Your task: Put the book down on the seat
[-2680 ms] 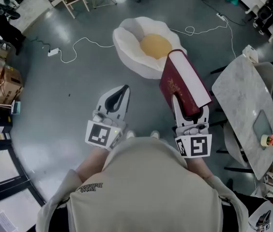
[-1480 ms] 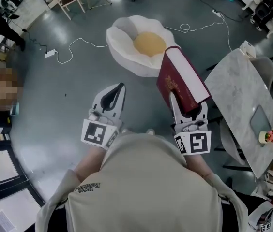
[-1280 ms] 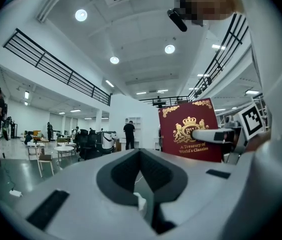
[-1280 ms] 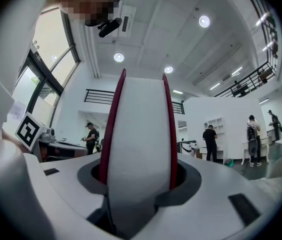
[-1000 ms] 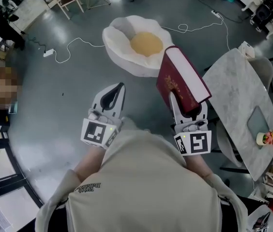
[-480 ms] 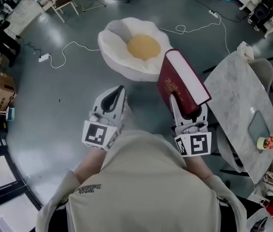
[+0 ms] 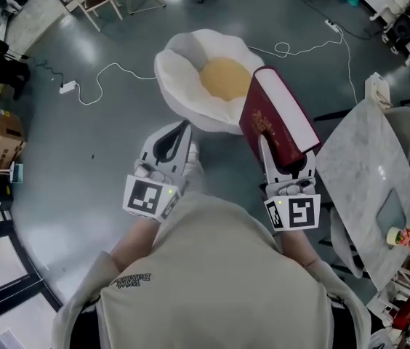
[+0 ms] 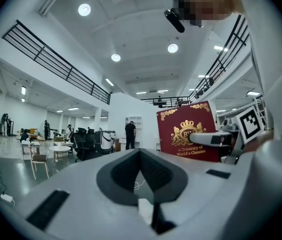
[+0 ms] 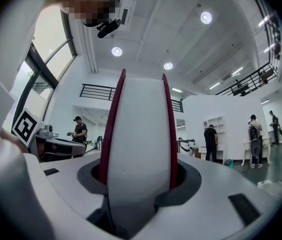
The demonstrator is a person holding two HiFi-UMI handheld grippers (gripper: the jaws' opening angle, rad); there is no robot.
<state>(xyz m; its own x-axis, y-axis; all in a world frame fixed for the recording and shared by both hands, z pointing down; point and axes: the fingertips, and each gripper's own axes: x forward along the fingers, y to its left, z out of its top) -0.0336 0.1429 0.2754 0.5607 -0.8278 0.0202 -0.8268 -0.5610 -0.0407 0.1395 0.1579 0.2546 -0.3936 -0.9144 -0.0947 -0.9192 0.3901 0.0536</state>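
Observation:
The seat (image 7: 190, 78) is a white, egg-shaped cushion with a yellow centre, lying on the grey floor just ahead of both grippers. A thick dark red book (image 7: 274, 118) with gold print stands tilted in my right gripper (image 7: 286, 157), which is shut on its lower end; the book's top overlaps the seat's right rim. In the right gripper view the white page edge (image 9: 141, 134) fills the gap between the jaws. My left gripper (image 7: 183, 131) is shut and holds nothing, its tip near the seat's front edge. In the left gripper view the book's cover (image 8: 188, 134) shows to the right.
A marble table (image 7: 379, 158) stands close on the right, with a small flower pot (image 7: 398, 235) on it. White cables (image 7: 118, 71) trail over the floor beyond the seat. Cardboard boxes (image 7: 1, 133) sit at the left, chairs at the back.
The seat has come nearer, from well ahead to right in front of both grippers. The book stays in the right gripper, and the left gripper stays shut.

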